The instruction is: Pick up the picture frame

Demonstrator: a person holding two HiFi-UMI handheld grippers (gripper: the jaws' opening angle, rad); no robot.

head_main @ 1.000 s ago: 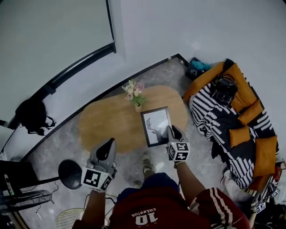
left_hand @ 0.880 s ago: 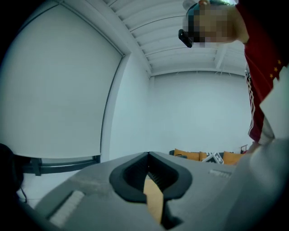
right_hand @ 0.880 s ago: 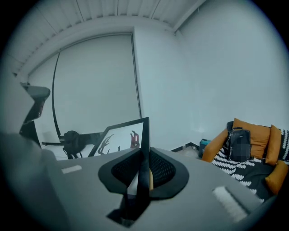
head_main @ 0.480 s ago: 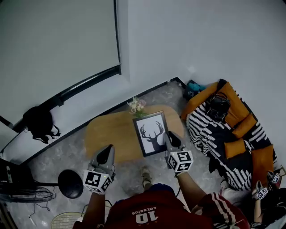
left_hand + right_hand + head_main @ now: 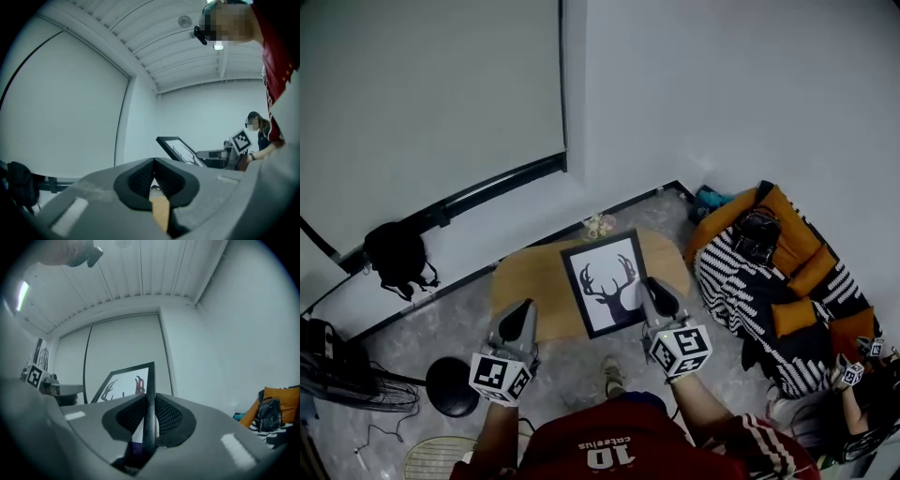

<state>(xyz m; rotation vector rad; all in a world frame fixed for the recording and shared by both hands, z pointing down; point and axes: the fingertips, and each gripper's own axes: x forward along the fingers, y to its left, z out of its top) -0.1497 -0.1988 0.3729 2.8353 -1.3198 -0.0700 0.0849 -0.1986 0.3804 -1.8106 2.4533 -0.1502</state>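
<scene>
1. Head view shows the picture frame (image 5: 605,283), a black-edged print of stag antlers. It is held in the air at the centre of the view, above the oval wooden bench (image 5: 520,281).
2. The right tool (image 5: 643,287) is closed on the lower half of the frame's right edge. In the right gripper view, the thin black edge is seen pinched upright between the ribbed pads (image 5: 169,416), with the print slanting away to the upper left.
3. The left tool (image 5: 521,317) is carried at the lower left, well apart from the frame. In the left gripper view, its tips are brought together and nothing is held.
4. The frame is judged to be stiff and fairly light. The front is probably glazed, so it should be treated as fragile.
5. The moulding is narrow and smooth, so a slip or a swing about the single pinch is to be expected.
6. A hold near the middle of a long edge is best suited, well onto the moulding rather than the glass. The opposite edge could be steadied by the free tool.
</scene>
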